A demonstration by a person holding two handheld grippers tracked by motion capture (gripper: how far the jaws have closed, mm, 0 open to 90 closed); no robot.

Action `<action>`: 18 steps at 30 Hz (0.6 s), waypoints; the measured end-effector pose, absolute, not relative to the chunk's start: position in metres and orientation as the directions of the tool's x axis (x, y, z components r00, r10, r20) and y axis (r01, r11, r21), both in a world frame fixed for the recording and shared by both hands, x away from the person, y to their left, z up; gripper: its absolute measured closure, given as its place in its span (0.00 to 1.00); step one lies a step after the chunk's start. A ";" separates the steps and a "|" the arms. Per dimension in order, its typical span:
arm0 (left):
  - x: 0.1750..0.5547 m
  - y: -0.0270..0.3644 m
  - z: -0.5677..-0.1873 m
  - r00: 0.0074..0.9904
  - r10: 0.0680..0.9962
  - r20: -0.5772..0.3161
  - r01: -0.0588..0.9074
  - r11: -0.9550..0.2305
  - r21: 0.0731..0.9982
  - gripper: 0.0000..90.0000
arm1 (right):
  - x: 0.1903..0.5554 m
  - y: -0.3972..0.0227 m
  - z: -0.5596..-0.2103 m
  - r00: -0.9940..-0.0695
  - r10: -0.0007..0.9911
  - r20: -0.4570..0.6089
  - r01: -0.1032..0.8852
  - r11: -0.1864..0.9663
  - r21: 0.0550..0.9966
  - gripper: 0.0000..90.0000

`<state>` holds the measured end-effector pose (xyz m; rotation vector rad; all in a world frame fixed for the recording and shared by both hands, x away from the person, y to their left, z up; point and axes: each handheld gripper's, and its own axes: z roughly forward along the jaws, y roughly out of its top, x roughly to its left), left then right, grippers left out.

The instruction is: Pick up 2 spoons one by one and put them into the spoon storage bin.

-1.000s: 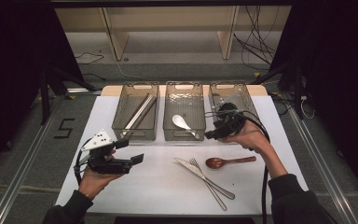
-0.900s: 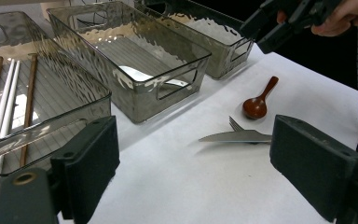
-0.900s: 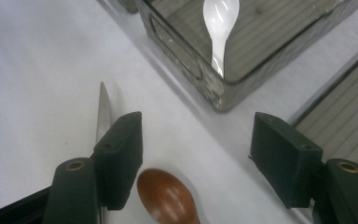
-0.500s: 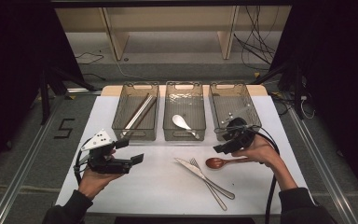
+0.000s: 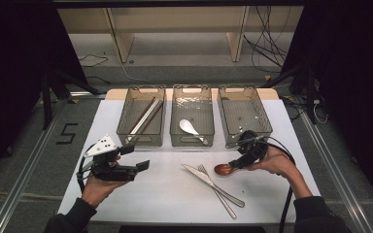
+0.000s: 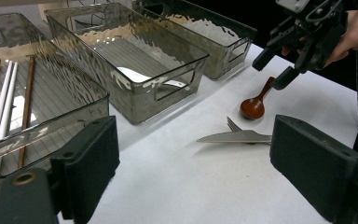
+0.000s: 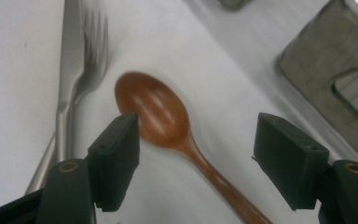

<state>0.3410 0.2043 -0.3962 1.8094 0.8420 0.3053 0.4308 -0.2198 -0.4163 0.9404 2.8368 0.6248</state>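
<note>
The wooden spoon [image 5: 224,169] lies flat on the white tabletop [image 5: 165,194], toward its right edge and just in front of the right-hand bin [image 5: 245,115]. Its bowl points toward the middle of the tabletop.

The right gripper [image 5: 243,158] hangs low over the spoon, angled down at it. Its fingers [image 7: 116,161] have just been spreading and stand released, one on each side of the spoon's neck in the right gripper view; the pads press on nothing. The spoon passes between them, its handle running back under the gripper.

Just beside the spoon's bowl, toward the front edge, a knife [image 5: 213,186] and a fork [image 5: 217,191] lie crossed on the tabletop.

The left gripper [image 5: 131,156] hovers over the left part of the tabletop, held level and pointing toward the right. Its fingers [image 6: 86,161] stand apart with nothing between them.

Three clear bins sit in a row along the far edge. The left bin [image 5: 141,116] holds chopsticks [image 5: 144,117], the middle bin [image 5: 192,115] holds a white spoon [image 5: 189,127], and the right-hand bin shows no cutlery.
</note>
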 end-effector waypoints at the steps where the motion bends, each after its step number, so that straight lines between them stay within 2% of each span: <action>1: 0.341 0.204 -0.396 0.718 0.672 -0.181 0.399 -0.183 0.899 0.16 | 0.431 -0.221 -0.418 -0.809 0.587 0.042 0.553 0.733 0.397 0.36; 9: 0.342 0.203 -0.397 0.716 0.673 -0.182 0.403 -0.186 0.896 0.16 | 0.431 -0.223 -0.434 -0.823 0.568 0.025 0.545 0.777 0.316 0.36; 18: 0.342 0.204 -0.397 0.720 0.670 -0.183 0.401 -0.186 0.897 0.16 | 0.433 -0.227 -0.445 -0.814 0.581 0.023 0.565 0.782 0.262 0.47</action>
